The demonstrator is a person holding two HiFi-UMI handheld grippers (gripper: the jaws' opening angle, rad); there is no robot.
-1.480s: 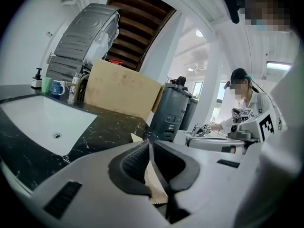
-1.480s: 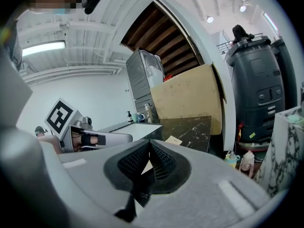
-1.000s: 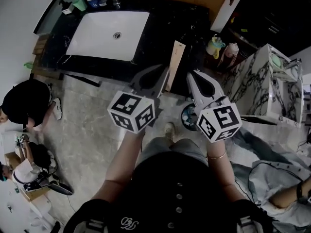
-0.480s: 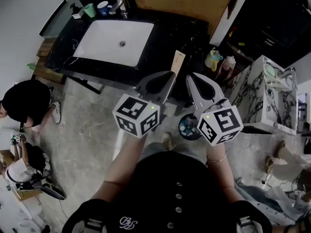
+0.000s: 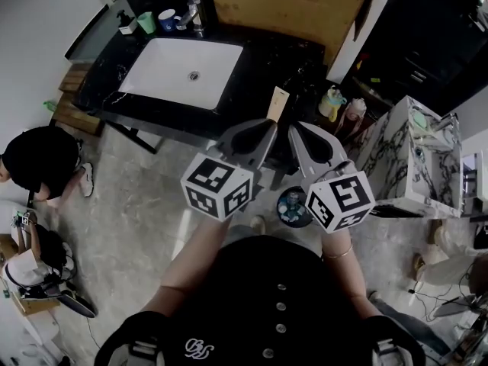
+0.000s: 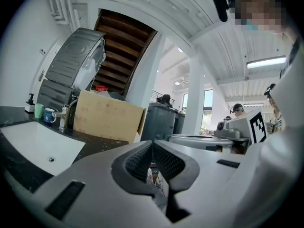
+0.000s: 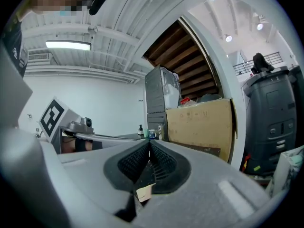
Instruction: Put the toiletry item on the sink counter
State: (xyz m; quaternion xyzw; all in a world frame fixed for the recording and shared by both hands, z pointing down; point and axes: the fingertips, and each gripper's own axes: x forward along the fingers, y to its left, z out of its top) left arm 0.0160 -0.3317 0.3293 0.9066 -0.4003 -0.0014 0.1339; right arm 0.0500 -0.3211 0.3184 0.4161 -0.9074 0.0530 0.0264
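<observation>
The black sink counter (image 5: 278,59) with its white basin (image 5: 179,71) lies ahead of me. A pump bottle (image 5: 126,23), a green cup (image 5: 146,21) and a blue mug (image 5: 166,19) stand at its back left by the faucet (image 5: 194,14). Two more bottles (image 5: 332,100) stand low to the counter's right. My left gripper (image 5: 267,130) and right gripper (image 5: 294,132) hang side by side before the counter's front edge. Both are shut, with nothing held. In the left gripper view the left gripper (image 6: 152,144) points past the basin (image 6: 33,146).
A cardboard box (image 5: 286,6) leans behind the counter. A wooden plank (image 5: 277,104) stands against the counter's front, between the gripper tips. A marble-patterned cabinet (image 5: 415,155) is at the right, a round dish (image 5: 292,204) on the floor below. A person in black (image 5: 38,162) crouches at left.
The counter has drawn closer and lower in the head view, and more of the cardboard box shows. Both grippers stay shut, their tips now nearer the counter's front edge.
</observation>
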